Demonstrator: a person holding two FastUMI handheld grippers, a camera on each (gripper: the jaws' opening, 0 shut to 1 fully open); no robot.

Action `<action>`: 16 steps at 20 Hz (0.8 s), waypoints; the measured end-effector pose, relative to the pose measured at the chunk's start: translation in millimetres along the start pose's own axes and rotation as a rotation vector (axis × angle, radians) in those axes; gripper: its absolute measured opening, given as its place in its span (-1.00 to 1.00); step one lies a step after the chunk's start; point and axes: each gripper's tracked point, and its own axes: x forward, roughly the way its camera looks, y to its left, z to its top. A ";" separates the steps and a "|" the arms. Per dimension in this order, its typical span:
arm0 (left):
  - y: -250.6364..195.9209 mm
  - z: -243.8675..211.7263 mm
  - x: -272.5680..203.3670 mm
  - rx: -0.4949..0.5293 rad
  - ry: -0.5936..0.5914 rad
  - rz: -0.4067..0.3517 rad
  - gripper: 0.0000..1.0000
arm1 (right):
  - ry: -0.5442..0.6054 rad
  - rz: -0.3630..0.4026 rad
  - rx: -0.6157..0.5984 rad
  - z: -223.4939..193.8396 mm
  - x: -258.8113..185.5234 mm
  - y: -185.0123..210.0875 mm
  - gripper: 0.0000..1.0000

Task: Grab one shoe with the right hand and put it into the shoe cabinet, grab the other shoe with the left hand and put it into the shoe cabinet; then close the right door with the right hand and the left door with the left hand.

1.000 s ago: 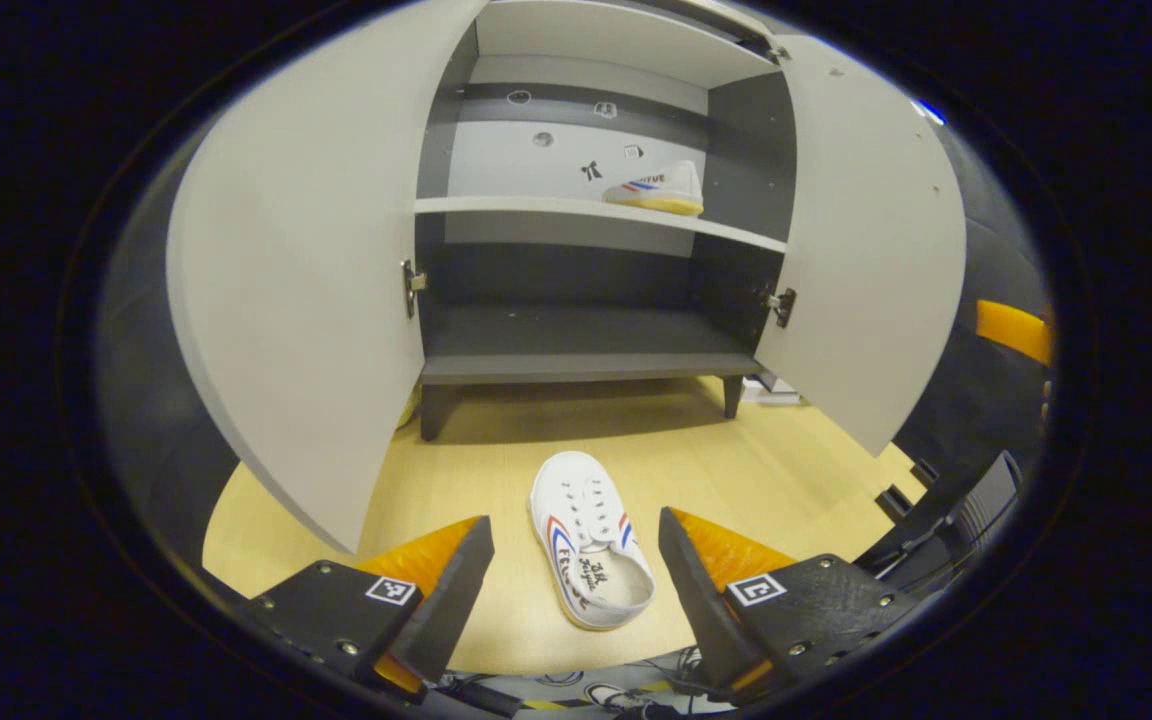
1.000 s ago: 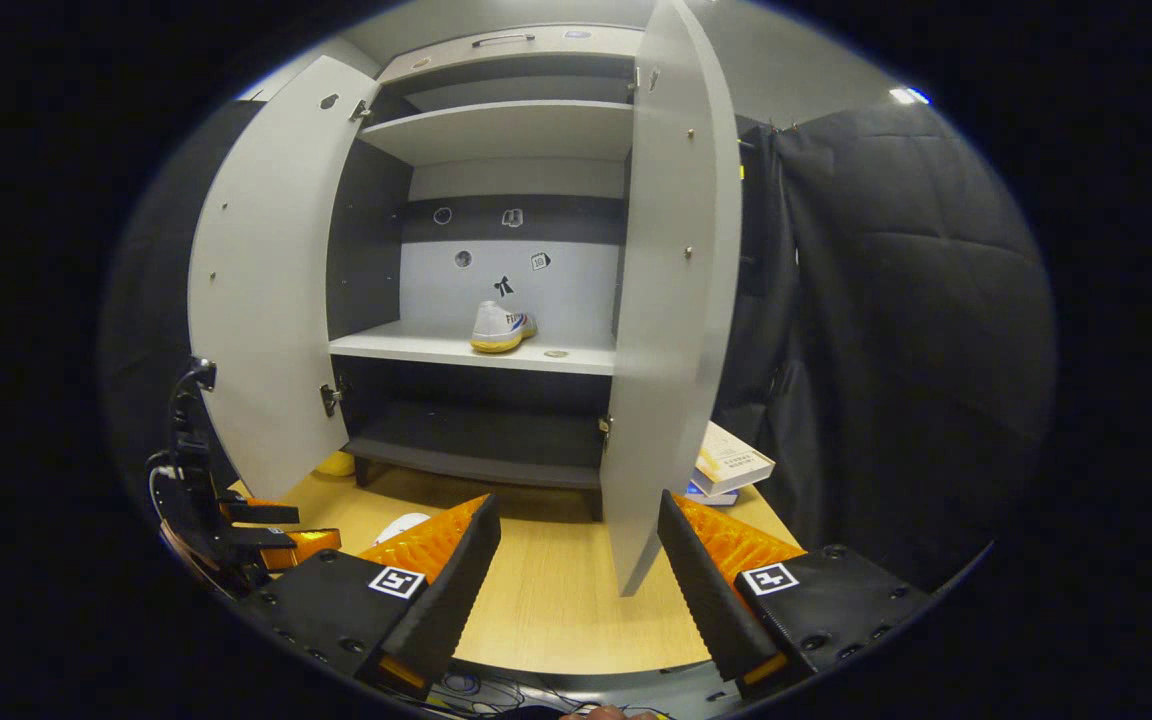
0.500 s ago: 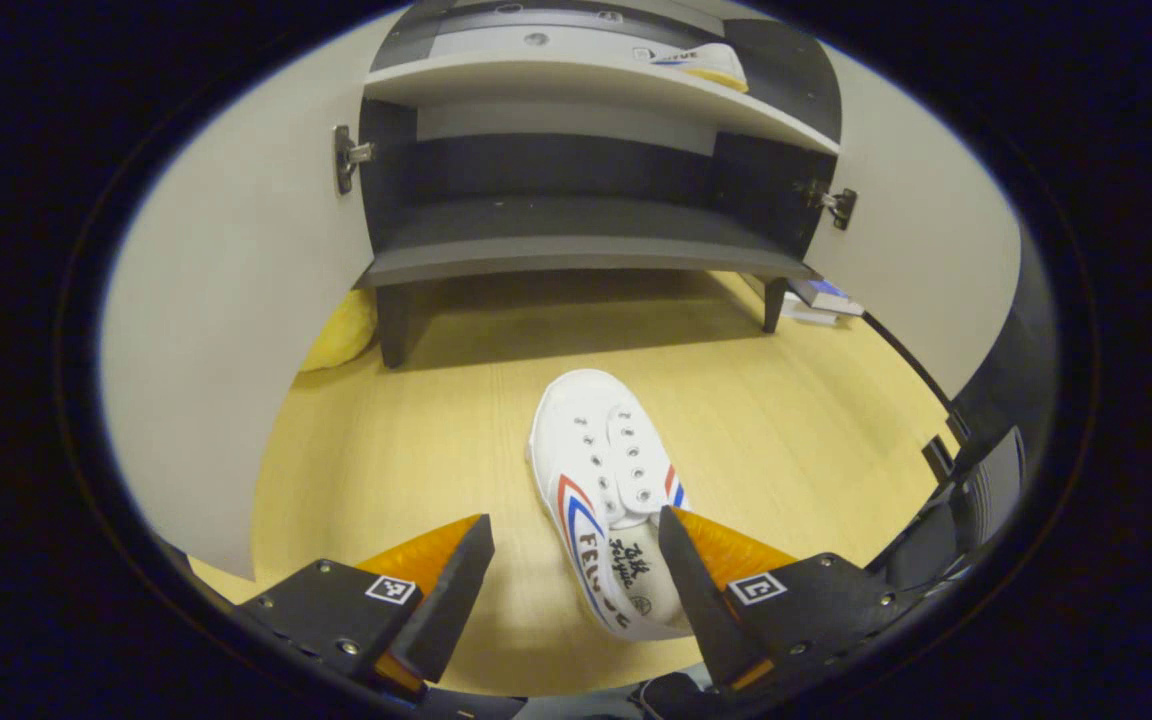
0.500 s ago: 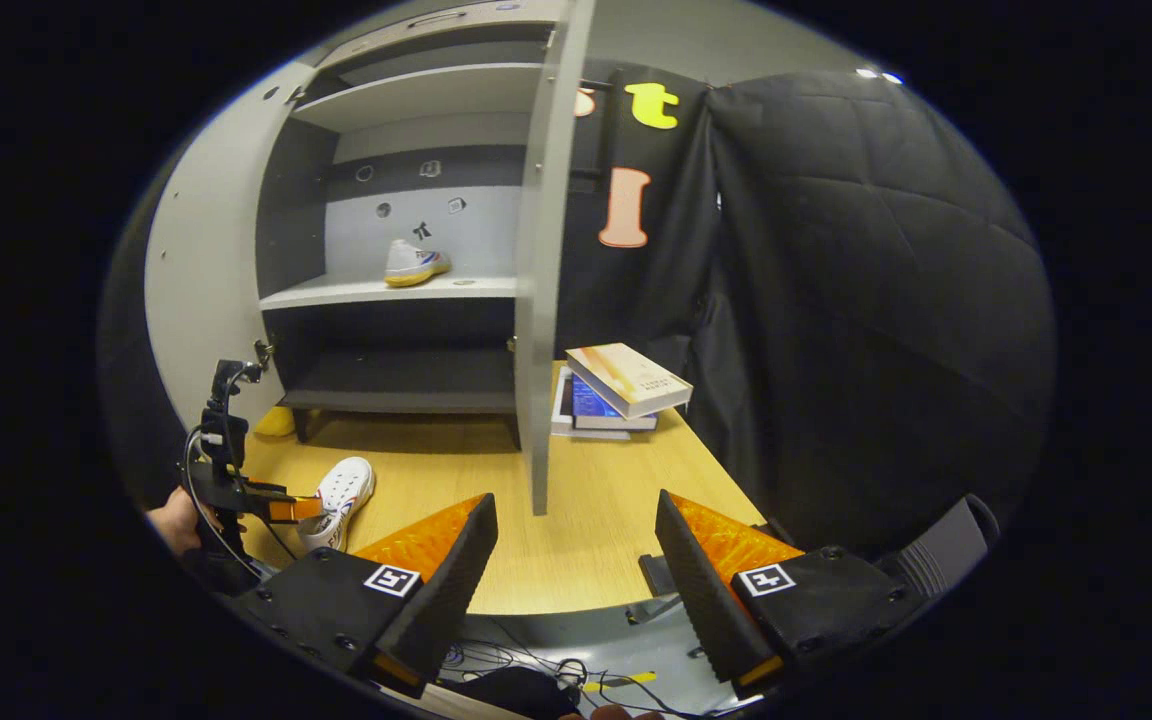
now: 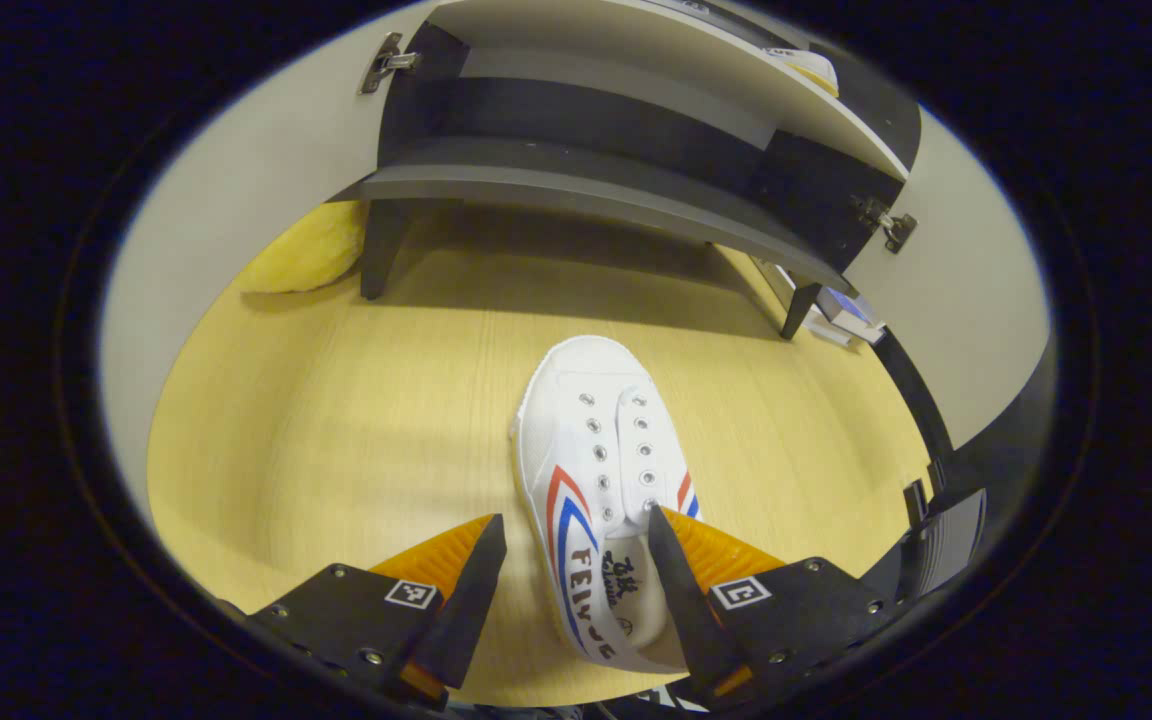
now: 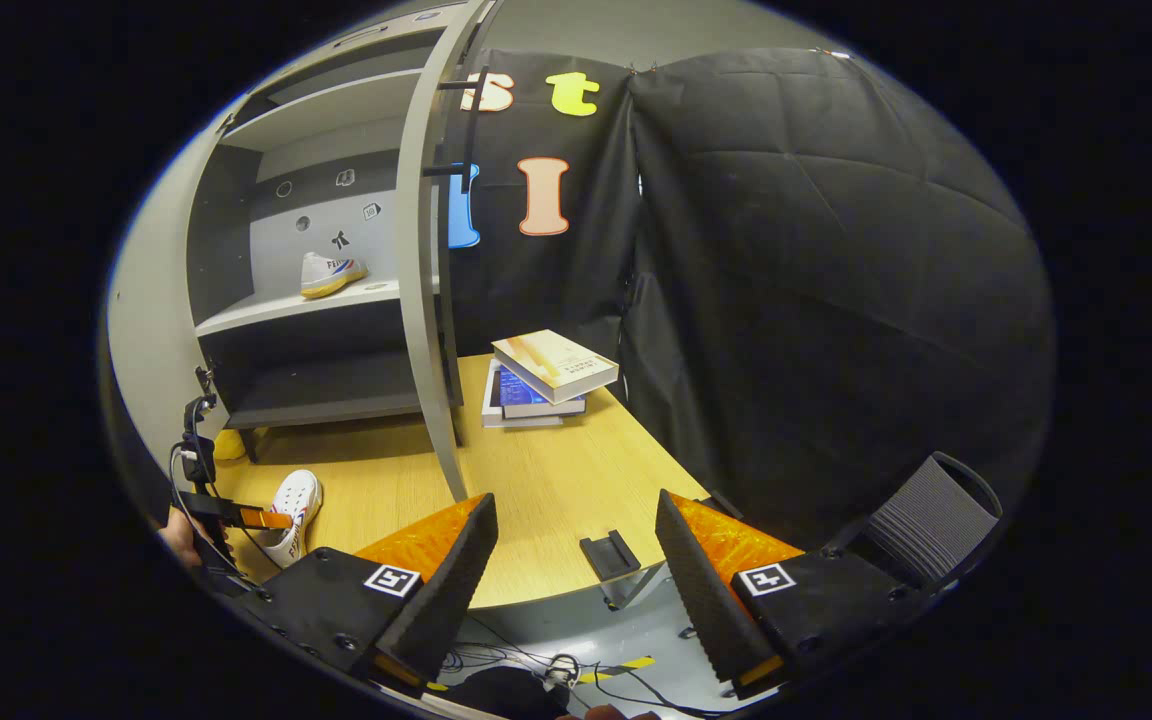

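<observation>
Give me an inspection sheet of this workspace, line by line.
Surface: light wooden table, bare around the shoe.
Job's things: white shoe lies on the table, toe toward the shoe cabinet; second shoe sits on the middle shelf; both doors stand open.
Clutter: stack of books beside the right door; yellow object by the cabinet leg; small black bracket at the table edge.
Grippers: left gripper open, straddling the shoe's heel side; right gripper open, holding nothing.
Cables: wires on the floor below the table edge.
Surroundings: black cloth wall.
</observation>
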 end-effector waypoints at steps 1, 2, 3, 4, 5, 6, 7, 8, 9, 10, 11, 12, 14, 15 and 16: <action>0.5 -0.8 2.1 -0.008 0.002 0.024 0.67 | 0.003 -0.007 0.002 0.0 -0.5 -0.7 0.99; 4.3 -6.5 5.5 -0.026 0.029 0.060 0.24 | 0.008 -0.014 0.009 -1.7 -0.6 -1.7 0.94; 1.4 -9.1 -1.1 -0.046 0.056 0.078 -0.19 | 0.014 -0.028 0.016 -3.4 -1.3 -3.8 0.99; 3.5 -8.4 3.3 -0.047 0.048 0.083 -0.14 | 0.015 -0.037 0.021 -4.5 -1.4 -4.8 0.99; 2.2 -9.7 5.1 -0.047 0.046 0.073 -0.13 | 0.019 -0.046 0.025 -7.5 -0.8 -7.4 0.94; 1.0 -12.7 2.5 -0.058 0.062 0.073 -0.29 | 0.026 -0.049 0.026 -10.6 0.2 -10.7 0.99; 1.6 -13.3 4.8 -0.065 0.053 0.065 -0.27 | 0.032 -0.052 0.028 -14.3 0.1 -17.7 0.99; 1.9 -14.8 5.6 -0.070 0.068 0.058 -0.20 | 0.033 -0.056 0.035 -13.7 0.9 -20.6 0.99; 1.9 -13.7 4.8 -0.071 0.077 0.053 -0.24 | 0.033 -0.059 0.043 -12.9 1.5 -20.2 0.99; 4.3 -10.1 9.5 -0.075 0.083 0.067 -0.24 | 0.032 -0.063 0.055 -11.6 1.7 -20.5 0.99; 4.5 -11.7 2.2 -0.089 0.087 0.072 -0.42 | 0.031 -0.064 0.063 -11.5 3.2 -20.8 0.99; 7.2 -11.7 3.6 -0.089 0.074 0.080 -0.56 | 0.032 -0.067 0.065 -10.9 5.8 -22.4 0.99; 6.2 -10.6 4.6 -0.118 0.057 0.084 -0.84 | 0.024 -0.077 0.064 -5.4 12.3 -28.4 0.99; 7.2 -3.9 0.7 -0.131 0.026 0.105 -0.82 | 0.017 -0.084 0.069 -1.0 16.4 -32.9 0.99; 6.0 -3.8 4.8 -0.118 0.018 0.119 -0.96 | 0.006 -0.095 0.078 4.2 21.9 -37.7 0.99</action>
